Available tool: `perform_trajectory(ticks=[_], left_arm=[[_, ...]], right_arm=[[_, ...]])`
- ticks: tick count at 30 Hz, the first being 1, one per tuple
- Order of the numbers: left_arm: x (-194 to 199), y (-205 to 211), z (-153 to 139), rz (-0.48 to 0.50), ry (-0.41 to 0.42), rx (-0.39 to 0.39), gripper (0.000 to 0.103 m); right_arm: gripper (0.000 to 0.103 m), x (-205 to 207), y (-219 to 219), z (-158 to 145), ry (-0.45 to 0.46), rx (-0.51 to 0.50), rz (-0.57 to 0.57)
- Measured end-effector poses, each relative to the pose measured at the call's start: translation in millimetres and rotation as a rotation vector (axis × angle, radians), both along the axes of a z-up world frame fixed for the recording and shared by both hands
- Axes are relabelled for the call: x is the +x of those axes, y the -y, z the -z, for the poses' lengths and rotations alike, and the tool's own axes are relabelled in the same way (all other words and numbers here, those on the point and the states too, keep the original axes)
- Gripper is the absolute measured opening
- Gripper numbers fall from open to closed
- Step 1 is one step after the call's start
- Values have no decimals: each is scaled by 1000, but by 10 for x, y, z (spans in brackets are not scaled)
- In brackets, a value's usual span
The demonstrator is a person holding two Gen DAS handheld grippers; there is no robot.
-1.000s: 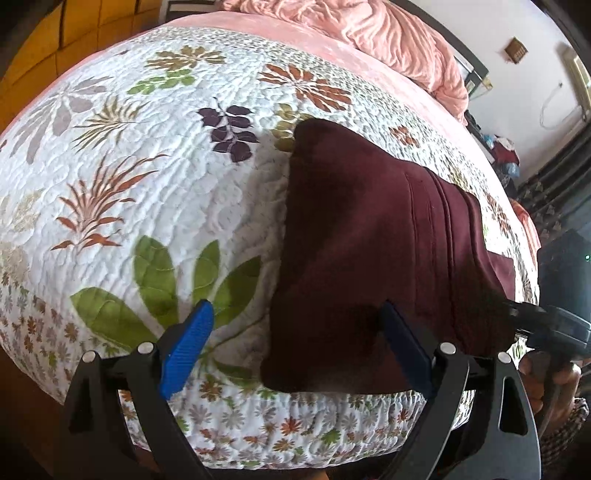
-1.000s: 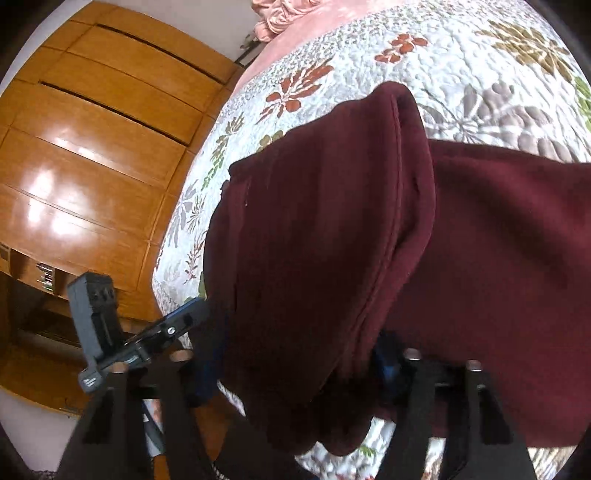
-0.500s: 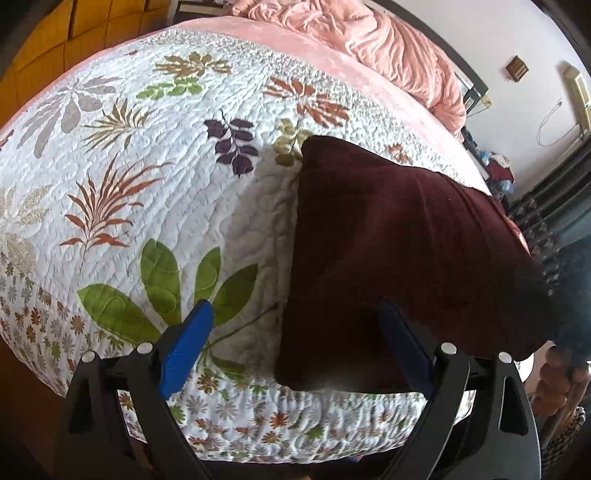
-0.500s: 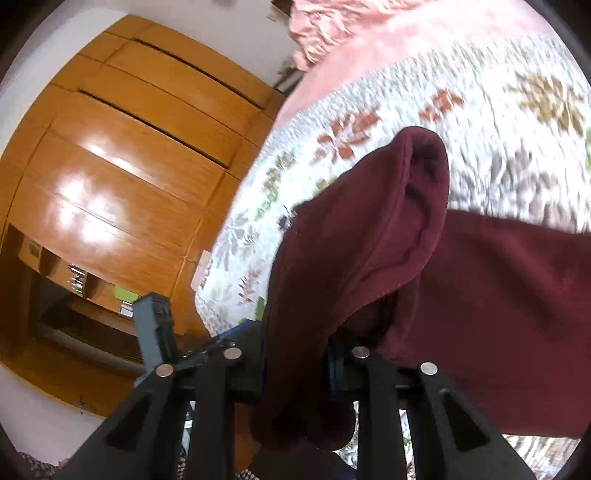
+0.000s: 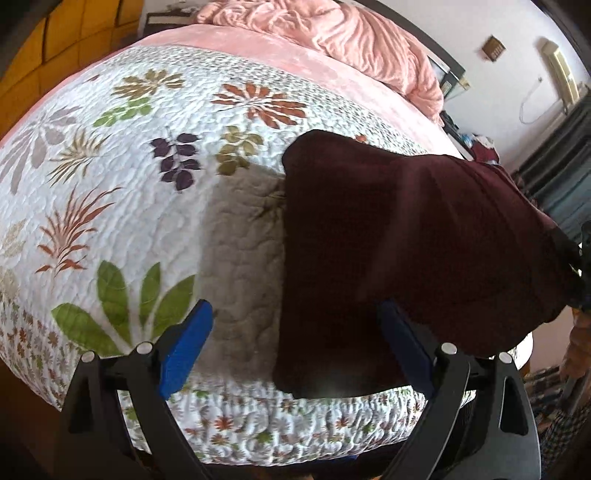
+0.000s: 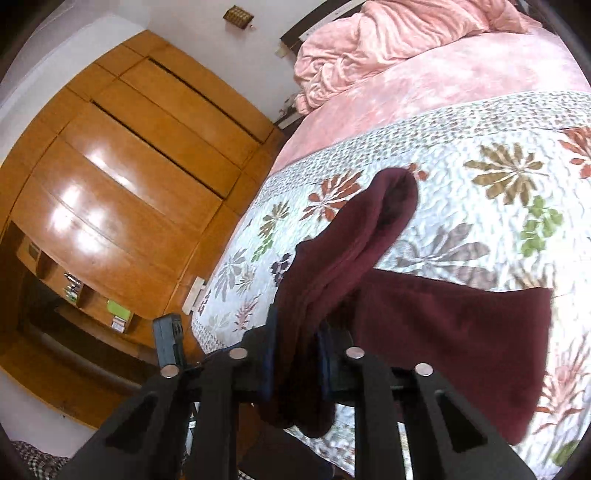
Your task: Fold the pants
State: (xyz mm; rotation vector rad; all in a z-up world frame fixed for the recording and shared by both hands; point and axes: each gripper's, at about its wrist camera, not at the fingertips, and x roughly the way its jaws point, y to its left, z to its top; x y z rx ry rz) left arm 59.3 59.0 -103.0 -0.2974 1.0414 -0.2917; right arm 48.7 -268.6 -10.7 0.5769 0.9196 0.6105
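Note:
The dark maroon pants (image 5: 388, 236) lie on the floral quilt (image 5: 147, 192) near the bed's front edge. My right gripper (image 6: 295, 339) is shut on a bunched edge of the pants (image 6: 347, 251) and holds it lifted above the quilt, so the cloth rises toward the right in the left wrist view. The rest of the pants (image 6: 454, 325) lies flat on the quilt. My left gripper (image 5: 291, 332) is open and empty, its blue pads (image 5: 184, 343) wide apart at the near left edge of the pants.
A crumpled pink blanket (image 5: 332, 33) lies at the head of the bed. A wooden wardrobe (image 6: 129, 192) stands along the bed's side. The quilt's front edge (image 5: 295, 424) drops off just before my left gripper.
My right gripper has closed on the pants edge and raised it, pulling the cloth up and away from the quilt. My left gripper has stayed open and drawn back a little.

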Motion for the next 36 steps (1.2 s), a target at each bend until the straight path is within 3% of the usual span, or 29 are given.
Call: perform_trajectory(ticks=[5, 12, 14, 16, 18, 20, 23, 31, 36], left_arm=[[32, 229, 12, 44, 1, 22, 91], [14, 415, 103, 89, -19, 47, 91], [13, 440, 140, 98, -29, 58, 91], [2, 432, 163, 97, -36, 59, 91], [19, 425, 184, 92, -43, 54, 91], [33, 425, 187, 92, -43, 52, 91], [38, 433, 187, 89, -44, 56, 91], [39, 377, 199, 82, -56, 75, 91], [54, 386, 229, 75, -71, 75, 91]], right_arm=[[15, -33, 235, 134, -43, -77, 20], [14, -39, 564, 1024, -230, -185, 126], [15, -56, 630, 1202, -256, -130, 133], [21, -83, 693, 1217, -255, -74, 146], [40, -102, 720, 1139, -240, -78, 144], [48, -100, 766, 1041, -213, -61, 137], [68, -34, 863, 1005, -223, -24, 150], [70, 142, 892, 1359, -293, 112, 79], [68, 178, 693, 1385, -237, 73, 28]])
